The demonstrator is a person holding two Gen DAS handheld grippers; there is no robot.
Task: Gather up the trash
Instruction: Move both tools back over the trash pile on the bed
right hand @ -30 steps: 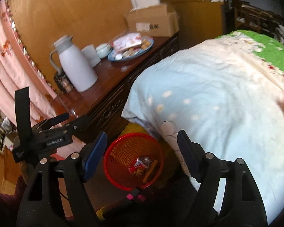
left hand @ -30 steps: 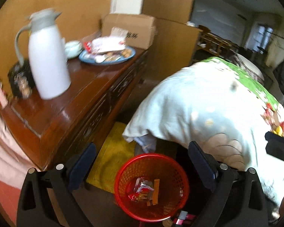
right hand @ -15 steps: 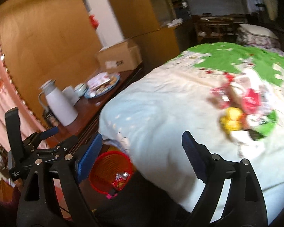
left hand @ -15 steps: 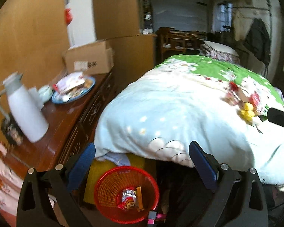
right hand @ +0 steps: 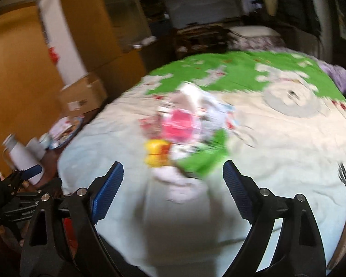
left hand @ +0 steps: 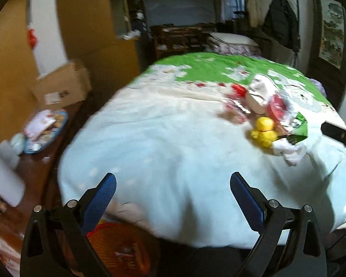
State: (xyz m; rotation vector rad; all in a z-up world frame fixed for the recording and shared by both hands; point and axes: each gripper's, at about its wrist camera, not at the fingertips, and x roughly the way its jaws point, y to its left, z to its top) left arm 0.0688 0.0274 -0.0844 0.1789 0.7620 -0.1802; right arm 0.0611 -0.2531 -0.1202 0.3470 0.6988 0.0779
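Note:
A pile of trash lies on the bed quilt (left hand: pixel 173 143): yellow crumpled pieces (left hand: pixel 264 131), a red wrapper (left hand: pixel 276 106), a green packet (left hand: pixel 297 127) and white tissue (left hand: pixel 293 154). In the blurred right wrist view the same pile (right hand: pixel 180 136) sits just ahead of my right gripper (right hand: pixel 173 180), which is open and empty. My left gripper (left hand: pixel 173 189) is open and empty over the quilt's near edge. The red trash basket (left hand: pixel 120 249) with wrappers inside stands on the floor below it.
A wooden sideboard (left hand: pixel 34 168) on the left carries a white thermos (left hand: pixel 2 180), a blue plate of snacks (left hand: pixel 46 127) and a cardboard box (left hand: pixel 62 87). Dark furniture and a hanging coat (left hand: pixel 281 25) stand beyond the bed.
Both grippers have swung up and right, from the red basket on the floor to the bed top. The trash pile has come into view ahead of the right gripper.

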